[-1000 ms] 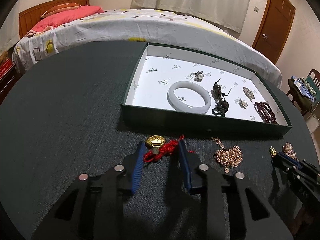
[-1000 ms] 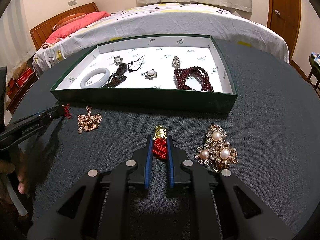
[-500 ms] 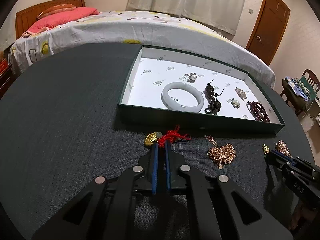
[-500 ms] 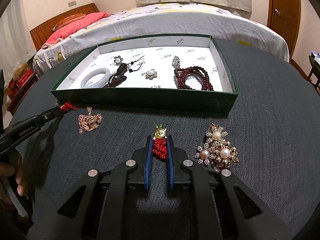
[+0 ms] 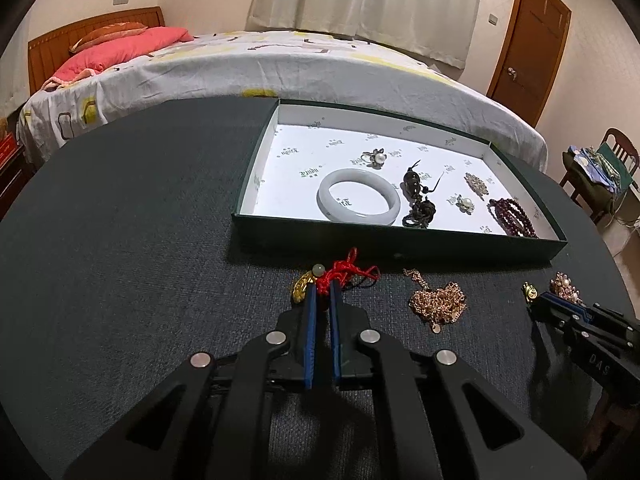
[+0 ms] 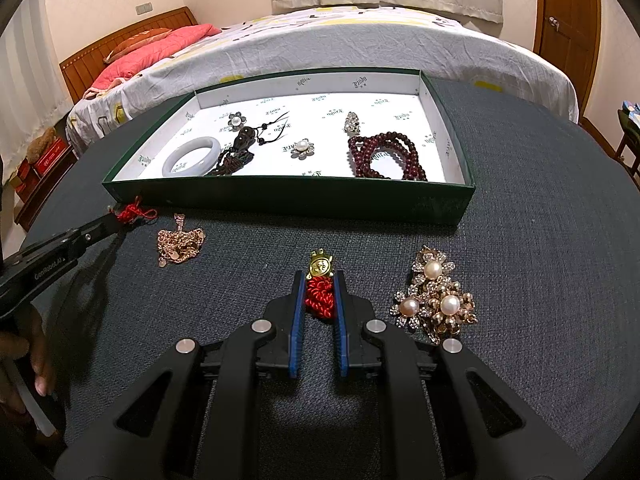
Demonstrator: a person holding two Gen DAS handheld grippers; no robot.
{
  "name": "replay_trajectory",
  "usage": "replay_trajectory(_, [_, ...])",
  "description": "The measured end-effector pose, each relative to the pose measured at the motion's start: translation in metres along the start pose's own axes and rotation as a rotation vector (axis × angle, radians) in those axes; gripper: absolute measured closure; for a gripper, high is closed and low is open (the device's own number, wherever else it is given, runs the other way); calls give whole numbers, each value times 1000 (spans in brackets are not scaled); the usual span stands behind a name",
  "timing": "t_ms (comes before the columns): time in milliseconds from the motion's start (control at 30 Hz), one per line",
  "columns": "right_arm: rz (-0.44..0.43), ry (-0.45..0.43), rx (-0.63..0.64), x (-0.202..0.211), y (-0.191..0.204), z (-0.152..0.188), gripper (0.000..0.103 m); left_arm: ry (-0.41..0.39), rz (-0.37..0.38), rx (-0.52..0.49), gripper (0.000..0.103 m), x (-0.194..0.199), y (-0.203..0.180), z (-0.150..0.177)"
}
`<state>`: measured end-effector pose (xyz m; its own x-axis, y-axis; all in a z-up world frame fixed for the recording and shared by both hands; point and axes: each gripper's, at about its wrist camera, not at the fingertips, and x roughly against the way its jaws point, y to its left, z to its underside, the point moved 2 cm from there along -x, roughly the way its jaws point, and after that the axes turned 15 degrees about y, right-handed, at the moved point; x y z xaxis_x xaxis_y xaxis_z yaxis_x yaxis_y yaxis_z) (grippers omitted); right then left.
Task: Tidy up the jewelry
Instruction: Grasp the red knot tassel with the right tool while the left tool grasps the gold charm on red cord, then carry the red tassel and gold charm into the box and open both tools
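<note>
My left gripper [image 5: 322, 289] is shut on a red-cord charm with a gold pendant [image 5: 303, 287], held just in front of the green tray [image 5: 400, 246]; it also shows in the right wrist view [image 6: 120, 216]. My right gripper [image 6: 319, 280] is shut on a second red-knot charm with a gold top [image 6: 320, 266], low over the dark table. The tray holds a white jade bangle [image 5: 358, 196], a dark pendant [image 5: 418, 200], small pearl brooches [image 6: 302, 148] and dark red beads [image 6: 384, 156].
A rose-gold chain [image 6: 180, 240] lies on the table between the grippers. A pearl brooch cluster [image 6: 436, 300] lies right of my right gripper. A bed [image 5: 260, 64] stands behind the round table [image 5: 120, 220]. A chair [image 5: 600, 168] is at far right.
My left gripper closed from open onto the red-cord charm and lifted it slightly toward the tray. The right gripper has stayed shut on its charm without moving.
</note>
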<state>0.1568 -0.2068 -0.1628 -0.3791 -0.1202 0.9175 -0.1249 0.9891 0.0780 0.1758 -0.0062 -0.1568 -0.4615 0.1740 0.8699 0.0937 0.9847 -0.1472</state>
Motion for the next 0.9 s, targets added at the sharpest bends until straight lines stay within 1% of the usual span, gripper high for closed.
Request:
replay_trajectory(467, [-6,-28,-7,5,2,2,89,-12,-12,-11,96,4,-2,1])
replay_trajectory(633, [-14,-50,-6,8,3,2,89,-25,-14,-13,96,8,-3,0])
replay_trajectory(900, [-25,-111,-5,23,4,-2,89,-58,-1,-15,96,21,-6,-5])
